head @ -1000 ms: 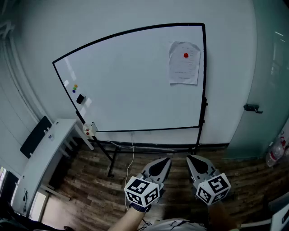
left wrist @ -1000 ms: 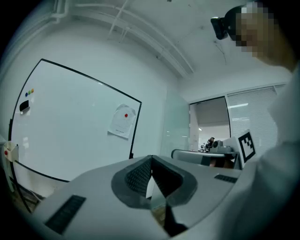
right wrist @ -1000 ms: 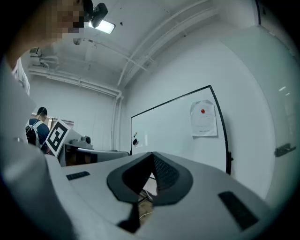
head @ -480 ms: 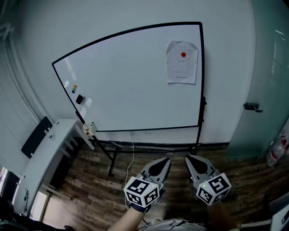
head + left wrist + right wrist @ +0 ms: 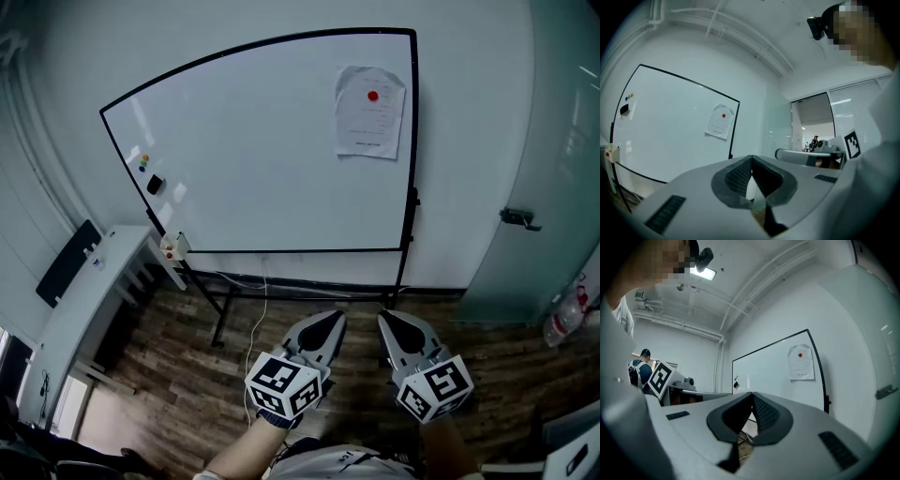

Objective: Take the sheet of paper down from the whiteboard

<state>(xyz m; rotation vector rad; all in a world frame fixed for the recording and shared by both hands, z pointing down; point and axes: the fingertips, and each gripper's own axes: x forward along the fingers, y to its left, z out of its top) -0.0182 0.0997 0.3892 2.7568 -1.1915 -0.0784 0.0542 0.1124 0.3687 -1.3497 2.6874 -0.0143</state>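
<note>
Overhead, in the head view, the whiteboard [image 5: 253, 150] stands on its frame against the pale wall, and the sheet [image 5: 368, 112] hangs in the whiteboard's upper right corner, pinned near its top edge by a red magnet [image 5: 373, 96]. Near the whiteboard's left edge sit a few small coloured magnets [image 5: 143, 161] with a dark eraser [image 5: 154, 184] just below them. A white desk [image 5: 89, 309] stands off the whiteboard's lower left corner, and a glass door [image 5: 553, 187] lies beyond its right edge. Below the whiteboard, over the wood floor [image 5: 187, 394], the left gripper [image 5: 333, 319] and the right gripper [image 5: 386, 319] are held side by side, both well apart from the sheet and pointing toward the whiteboard's lower edge. Next, the left gripper view shows its jaws together, tips meeting with nothing between them; the whiteboard fills the left half of that view, and the sheet [image 5: 719, 122] hangs by its right edge, far from the jaws. The right gripper [image 5: 811, 154] shows off to the right of the whiteboard. Last, the right gripper view also shows jaws pressed together and empty; the sheet [image 5: 801, 363] hangs at the whiteboard's right end, above and beyond the jaw tips.
</note>
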